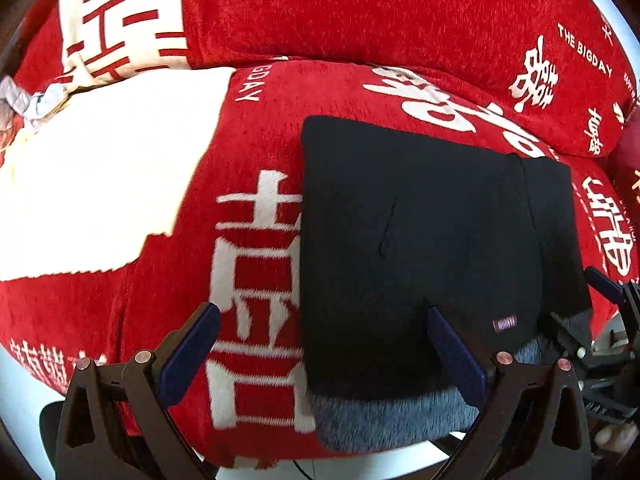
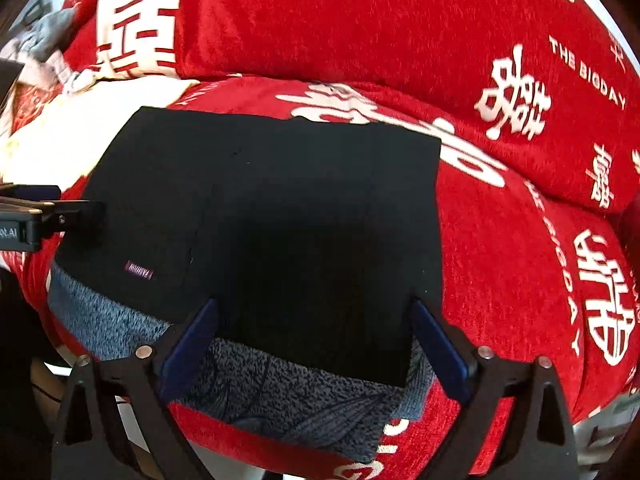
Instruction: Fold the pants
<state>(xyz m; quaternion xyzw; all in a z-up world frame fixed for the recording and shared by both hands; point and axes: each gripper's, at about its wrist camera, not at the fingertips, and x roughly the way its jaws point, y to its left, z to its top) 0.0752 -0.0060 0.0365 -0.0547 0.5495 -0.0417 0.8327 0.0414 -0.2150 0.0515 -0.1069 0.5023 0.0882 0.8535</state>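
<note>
Both grippers, left (image 1: 322,354) and right (image 2: 314,344), gape at the folded pants' (image 2: 256,208) near edge; each should pinch all layers squarely.

Both views are taken from low and close at the near edge of a red chenille sofa cover with white characters (image 1: 256,128), facing its backrest. Shared by both are the folded black fleece-lined pants (image 1: 400,240) (image 2: 260,200), seen left-of-centre and head-on respectively.
</note>
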